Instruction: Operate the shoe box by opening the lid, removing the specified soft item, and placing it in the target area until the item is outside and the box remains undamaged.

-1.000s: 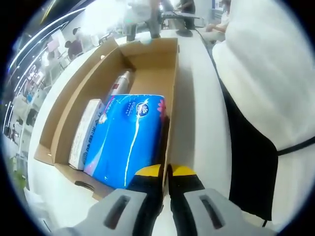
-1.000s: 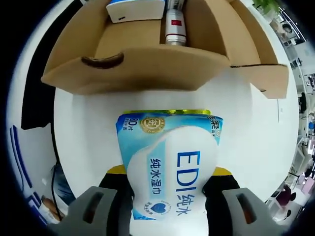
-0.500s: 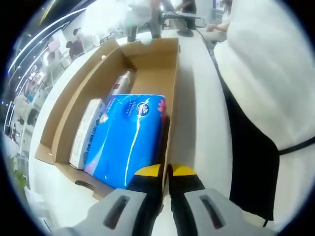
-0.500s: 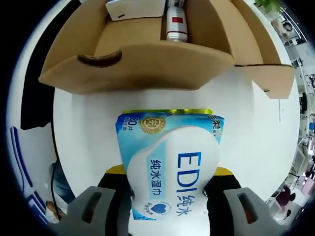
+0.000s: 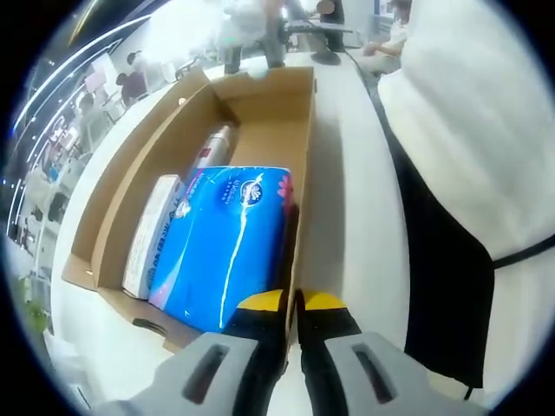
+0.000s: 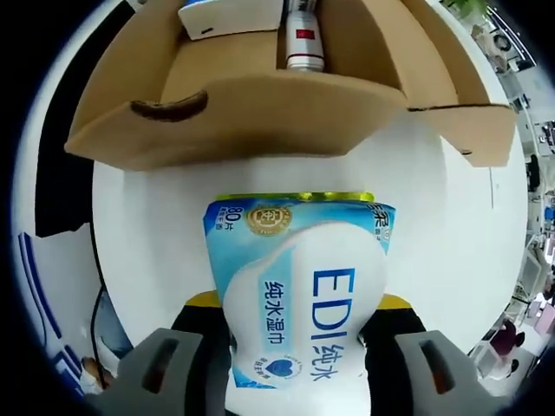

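The open cardboard shoe box (image 5: 305, 139) lies on a white table. Inside it are a bright blue soft pack (image 5: 227, 243), a white flat box (image 5: 149, 232) and a silver can (image 5: 211, 144). My left gripper (image 5: 292, 305) is shut on the box's near right wall, its yellow-tipped jaws pinching the cardboard edge. In the right gripper view, my right gripper (image 6: 295, 303) is shut on a white and light-blue wet-wipes pack (image 6: 299, 299), held above the table just outside the shoe box (image 6: 234, 108). The white flat box (image 6: 230, 16) and silver can (image 6: 299, 39) show beyond the box's end wall.
The white table (image 6: 165, 225) spreads around the box. A person in a white top with a black apron (image 5: 460, 173) stands close on the right of the left gripper view. People and furniture fill the far background (image 5: 260, 26). A cardboard flap (image 6: 473, 130) sticks out at the right.
The right gripper view has drifted slightly, with the shoe box sitting a little higher in it. The left gripper keeps its hold on the box wall.
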`<state>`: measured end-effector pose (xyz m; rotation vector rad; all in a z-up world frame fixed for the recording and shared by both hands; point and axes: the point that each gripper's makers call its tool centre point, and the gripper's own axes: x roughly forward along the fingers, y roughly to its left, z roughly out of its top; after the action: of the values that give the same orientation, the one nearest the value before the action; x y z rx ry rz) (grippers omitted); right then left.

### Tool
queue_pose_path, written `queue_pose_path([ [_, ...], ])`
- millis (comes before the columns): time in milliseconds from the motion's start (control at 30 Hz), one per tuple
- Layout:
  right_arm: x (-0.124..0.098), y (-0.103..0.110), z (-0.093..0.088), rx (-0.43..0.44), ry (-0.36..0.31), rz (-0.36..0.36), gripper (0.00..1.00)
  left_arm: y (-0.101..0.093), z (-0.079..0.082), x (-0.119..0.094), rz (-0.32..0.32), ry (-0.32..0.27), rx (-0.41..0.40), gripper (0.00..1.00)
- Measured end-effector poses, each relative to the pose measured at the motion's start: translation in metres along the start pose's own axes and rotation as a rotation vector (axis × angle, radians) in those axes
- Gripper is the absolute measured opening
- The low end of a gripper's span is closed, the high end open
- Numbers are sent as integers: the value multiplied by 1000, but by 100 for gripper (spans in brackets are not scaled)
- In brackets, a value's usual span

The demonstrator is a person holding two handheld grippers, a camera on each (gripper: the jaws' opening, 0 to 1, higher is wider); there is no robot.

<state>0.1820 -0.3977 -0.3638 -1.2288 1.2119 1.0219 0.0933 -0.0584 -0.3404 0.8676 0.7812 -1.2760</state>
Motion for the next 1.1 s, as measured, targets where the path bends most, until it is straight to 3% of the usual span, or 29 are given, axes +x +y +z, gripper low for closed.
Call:
queue_pose_path([
  [67, 2, 3, 3, 51, -49, 13, 71, 0, 0, 0, 0, 0, -1, 5],
  [100, 2, 4, 0, 57, -42, 12, 75, 0, 0, 0, 0, 0, 0, 5],
  [267, -10, -1, -2, 53, -81, -39, 73, -1, 1, -1, 0, 0, 0, 5],
  [467, -28, 5, 4, 108, -185, -18, 74, -1, 1, -1, -4, 0, 1, 5],
  [500, -31, 7, 5, 146, -208, -12, 74, -2, 1, -1, -5, 0, 1, 5],
  [533, -36, 6, 8, 246, -257, -18, 74, -2, 1, -1, -6, 0, 1, 5],
  [767, -58, -1, 10, 420, -387, -75, 74, -2, 1, -1, -9, -1, 5, 5],
  [833, -66, -5, 14, 403, -440, -107, 68, -2, 1, -1, -11, -1, 7, 5],
  [1033, -72, -6, 8, 460, -436, -137, 65, -2, 1, -1, -10, -1, 3, 5],
  [1100, -72, -6, 8, 543, -457, -129, 65, -2, 0, -1, -13, 0, -3, 5],
])
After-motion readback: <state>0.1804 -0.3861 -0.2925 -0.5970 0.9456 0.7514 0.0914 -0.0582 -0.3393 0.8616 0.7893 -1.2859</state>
